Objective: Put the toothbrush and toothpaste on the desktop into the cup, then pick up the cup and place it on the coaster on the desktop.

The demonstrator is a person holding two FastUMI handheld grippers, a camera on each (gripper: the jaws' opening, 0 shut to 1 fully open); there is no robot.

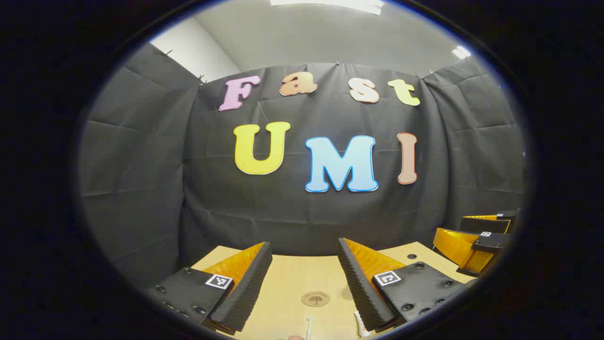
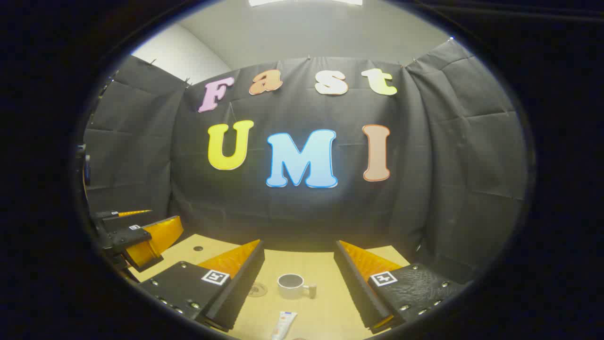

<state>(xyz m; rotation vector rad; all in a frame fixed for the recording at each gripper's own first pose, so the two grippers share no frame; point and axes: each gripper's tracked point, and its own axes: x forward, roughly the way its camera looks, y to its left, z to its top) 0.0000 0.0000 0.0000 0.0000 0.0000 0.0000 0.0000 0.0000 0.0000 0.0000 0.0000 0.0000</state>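
Left tool [image 1: 304,278]: fingers spread wide, nothing between them, held above the desk [image 1: 288,278].
Toothbrush [image 1: 309,327]: nearest item in the left gripper view, lying on the desk just below and between the left tool's fingertips. A second pale object [image 1: 361,325] lies beside the tool's right finger; too little shows to identify it.
Coaster [image 1: 315,298]: round, flat, on the desk just beyond the toothbrush, ahead of the left tool, bare.
Right tool [image 2: 299,274]: fingers spread wide, holding nothing.
Toothpaste [image 2: 283,325]: tube lying flat just under the right tool, between its fingers.
Cup [image 2: 291,286]: upright, beyond the toothpaste, straight ahead of the right tool, handle to its right; appears empty.

Progress, as judged: neither item is in the cup yet.

Risks: the thin toothbrush lies flat, so a shallow pinch could slide off it. A long tube dropped against the rim could tip the light cup. The two tools sit near each other and could collide over the cup.
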